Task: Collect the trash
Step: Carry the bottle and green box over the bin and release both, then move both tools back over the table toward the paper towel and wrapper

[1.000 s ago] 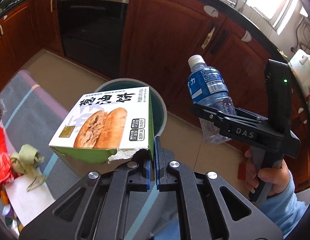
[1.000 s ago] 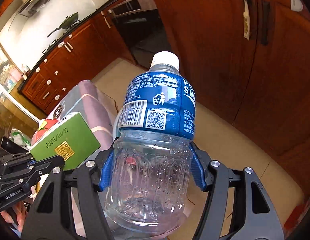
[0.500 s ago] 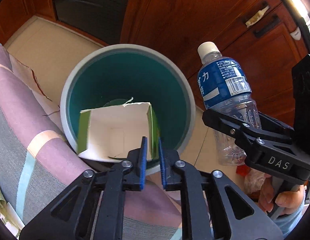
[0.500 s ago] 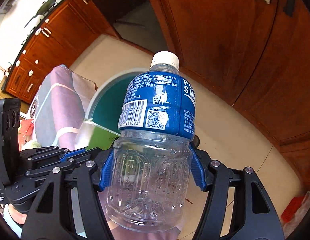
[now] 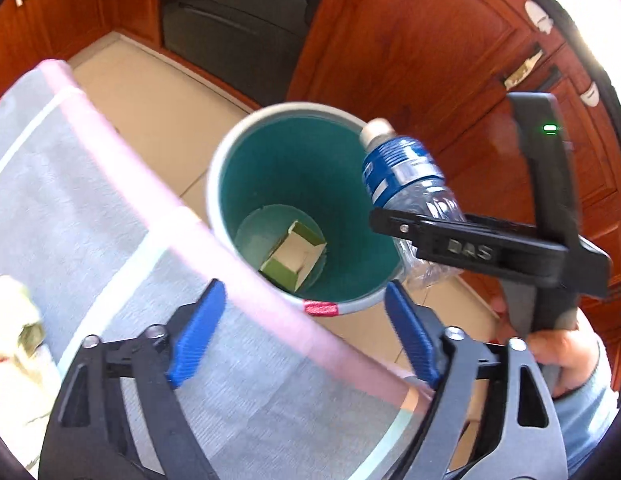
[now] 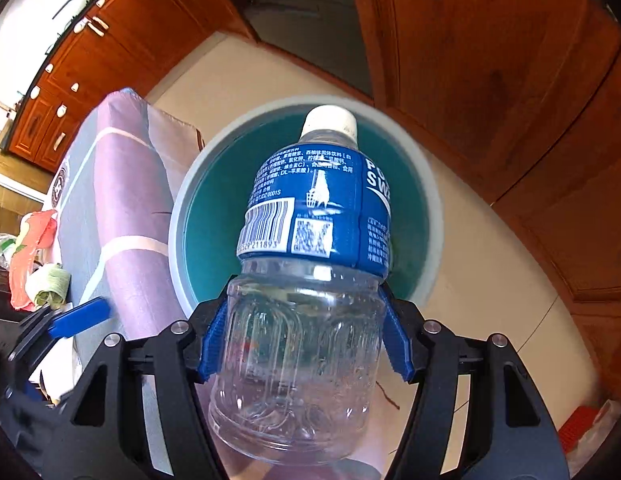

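Note:
A grey bin with a teal inside (image 5: 226,160) stands on the floor beside the table. At its bottom lies the torn green and white food box (image 5: 294,254). My left gripper (image 5: 304,296) hangs above the near rim; its jaws are opening and nothing is between them. My right gripper (image 6: 302,308) is shut on the lower body of a clear plastic bottle (image 6: 310,208) with a blue label and white cap. The bottle (image 5: 398,168) tilts over the bin's right rim, and in the right wrist view it sits over the bin's mouth (image 6: 178,220).
A table with a purple and grey striped cloth (image 5: 90,200) touches the bin's left side. Crumpled greenish paper (image 6: 50,284) and a red wrapper (image 6: 30,248) lie on it. Wooden cabinets (image 5: 410,60) and a dark oven (image 5: 230,20) stand behind the bin. A red scrap (image 6: 578,428) lies on the tile floor.
My left gripper's jaws went from shut on the food box to wide apart, and the box fell to the bin's bottom. Both grippers sank toward the bin; the bottle now hangs over its mouth.

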Demonstrator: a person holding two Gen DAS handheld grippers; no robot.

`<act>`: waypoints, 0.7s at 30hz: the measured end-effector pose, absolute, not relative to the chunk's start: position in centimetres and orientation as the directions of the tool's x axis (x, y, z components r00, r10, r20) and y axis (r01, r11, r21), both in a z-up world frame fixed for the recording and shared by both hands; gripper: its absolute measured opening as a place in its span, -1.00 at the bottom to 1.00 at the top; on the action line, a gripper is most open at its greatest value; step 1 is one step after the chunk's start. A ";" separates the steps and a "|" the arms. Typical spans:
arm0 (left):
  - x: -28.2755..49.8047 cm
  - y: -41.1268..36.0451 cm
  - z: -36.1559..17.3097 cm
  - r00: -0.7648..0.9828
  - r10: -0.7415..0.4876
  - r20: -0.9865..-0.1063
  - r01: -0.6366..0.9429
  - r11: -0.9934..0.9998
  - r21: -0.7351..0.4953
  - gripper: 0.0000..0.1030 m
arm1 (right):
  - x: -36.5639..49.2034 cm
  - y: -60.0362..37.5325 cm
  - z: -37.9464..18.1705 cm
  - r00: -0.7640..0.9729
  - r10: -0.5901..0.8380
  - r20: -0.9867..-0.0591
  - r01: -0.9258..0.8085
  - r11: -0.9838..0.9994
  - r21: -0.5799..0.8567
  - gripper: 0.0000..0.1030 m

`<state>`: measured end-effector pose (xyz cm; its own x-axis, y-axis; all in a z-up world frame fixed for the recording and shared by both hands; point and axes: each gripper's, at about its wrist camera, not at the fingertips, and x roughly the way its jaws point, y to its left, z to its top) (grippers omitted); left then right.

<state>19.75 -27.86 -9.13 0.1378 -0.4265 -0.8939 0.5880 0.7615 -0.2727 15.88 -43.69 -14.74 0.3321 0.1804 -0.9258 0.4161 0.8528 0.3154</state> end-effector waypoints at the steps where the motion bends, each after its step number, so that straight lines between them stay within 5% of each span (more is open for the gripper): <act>1: 19.6 -27.3 -8.8 0.147 -0.433 -0.889 0.586 0.762 -0.275 0.76 | 16.4 -43.3 -15.0 0.326 0.181 -0.928 0.420 0.851 0.314 0.34; 8: 18.7 -24.5 -7.3 0.175 -0.450 -0.875 0.598 0.755 -0.269 0.86 | 16.2 -42.6 -14.2 0.326 0.141 -0.935 0.448 0.848 0.284 0.62; 21: 15.3 -18.7 -6.2 0.191 -0.476 -0.858 0.570 0.766 -0.298 0.89 | 14.5 -40.7 -12.7 0.307 0.084 -0.948 0.485 0.844 0.231 0.69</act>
